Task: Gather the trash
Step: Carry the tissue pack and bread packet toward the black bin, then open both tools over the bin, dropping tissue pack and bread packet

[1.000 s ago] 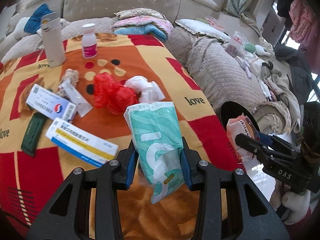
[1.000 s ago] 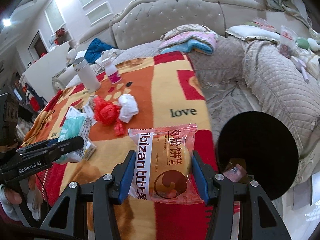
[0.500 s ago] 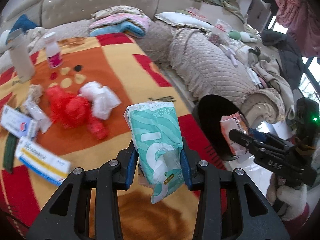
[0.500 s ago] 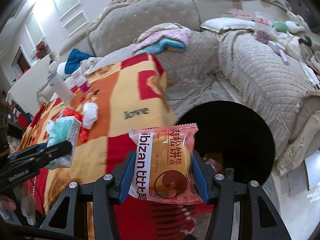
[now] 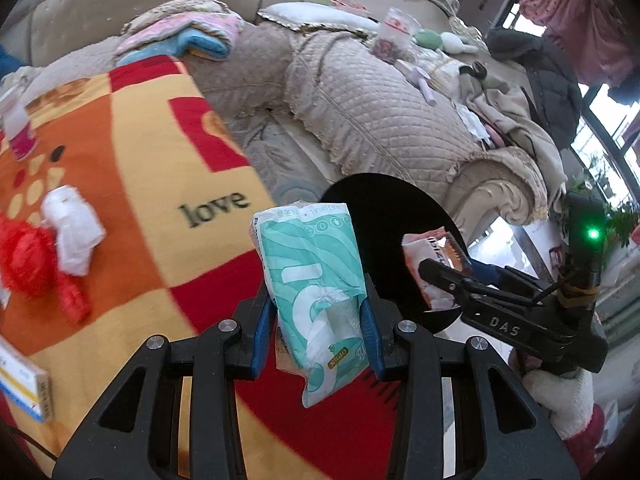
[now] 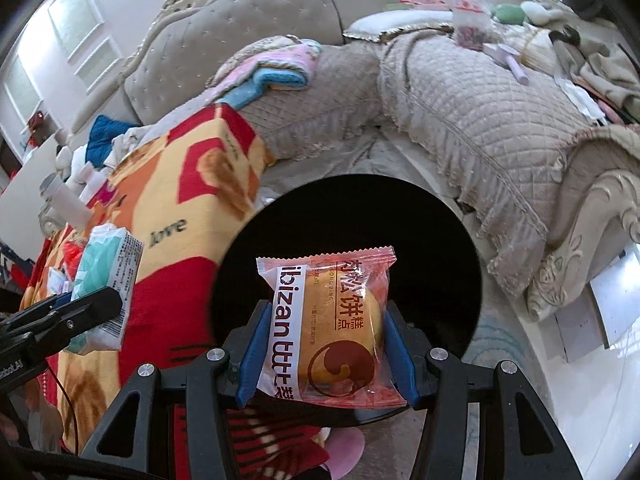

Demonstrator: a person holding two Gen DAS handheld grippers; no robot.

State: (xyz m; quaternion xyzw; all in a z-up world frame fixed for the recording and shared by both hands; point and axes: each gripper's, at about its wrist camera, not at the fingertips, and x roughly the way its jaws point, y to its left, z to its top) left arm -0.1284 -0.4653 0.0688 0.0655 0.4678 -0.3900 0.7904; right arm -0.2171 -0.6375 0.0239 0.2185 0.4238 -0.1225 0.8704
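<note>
**Both hand-held grippers loaded beside the black bin**

The left hand-held gripper (image 5: pixel 318 330) is clamped on a teal tissue pack (image 5: pixel 314 276), the pack pinched between its blue pads (image 5: pixel 262 330) and standing roughly upright, its loose end hanging below them; the pack sits over the edge of the blanket-covered bench (image 5: pixel 132 184), just beside the black trash bin (image 5: pixel 384 208); in the right wrist view the same tissue pack (image 6: pixel 106 276) shows at the left, held over the blanket. The right hand-held gripper (image 6: pixel 326 354) is closed on an orange pastry wrapper (image 6: pixel 330 326), gripped by its two sides between blue pads (image 6: pixel 250 354); the wrapper hangs in front of the bin's (image 6: pixel 440 240) dark round mouth; from the left wrist view that right hand-held gripper (image 5: pixel 436 276) and its pastry wrapper (image 5: pixel 430 246) overlap the bin's right rim. Farther left on the blanket lie a red crumpled bag (image 5: pixel 28 260) and a white crumpled tissue (image 5: pixel 72 236), touching each other; a boxed item (image 5: pixel 24 386) shows at the near left edge; a small bottle with a pink label (image 5: pixel 18 130) stands farther back. Beyond the bin is the quilted beige sofa (image 5: pixel 380 108), with folded pink and blue cloths (image 5: pixel 188 36) on its seat behind the bench and loose clothes piled along its right side.
</note>
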